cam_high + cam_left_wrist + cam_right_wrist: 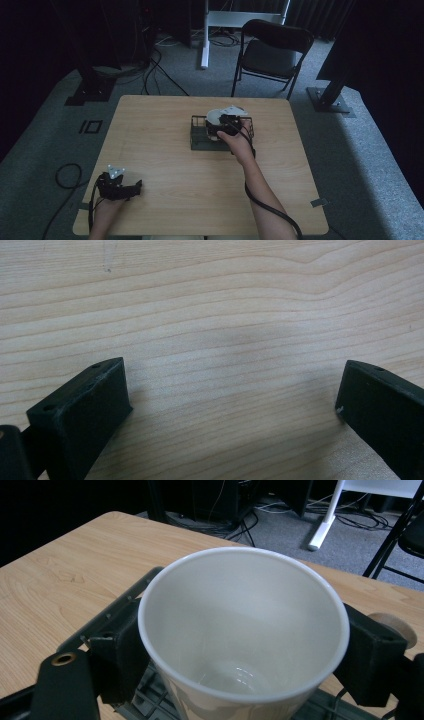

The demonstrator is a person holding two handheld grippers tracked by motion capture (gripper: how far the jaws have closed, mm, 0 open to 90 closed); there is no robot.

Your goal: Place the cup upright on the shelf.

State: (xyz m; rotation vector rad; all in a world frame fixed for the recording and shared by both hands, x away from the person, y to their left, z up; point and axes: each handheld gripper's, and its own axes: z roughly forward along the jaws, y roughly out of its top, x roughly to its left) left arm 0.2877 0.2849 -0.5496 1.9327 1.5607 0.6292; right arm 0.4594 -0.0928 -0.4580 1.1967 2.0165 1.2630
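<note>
Gaping upward, the white cup (243, 630) looks empty.

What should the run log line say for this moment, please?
right gripper: shut on cup, over rack | left gripper: open, idle over table | cup: empty, upright

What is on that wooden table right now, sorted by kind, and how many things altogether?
White cup: 1
Dark wire rack: 1
Hand-held grippers: 2, the left gripper with jaws apart over bare wood, the right gripper clamped around the cup
Total: 4
</note>
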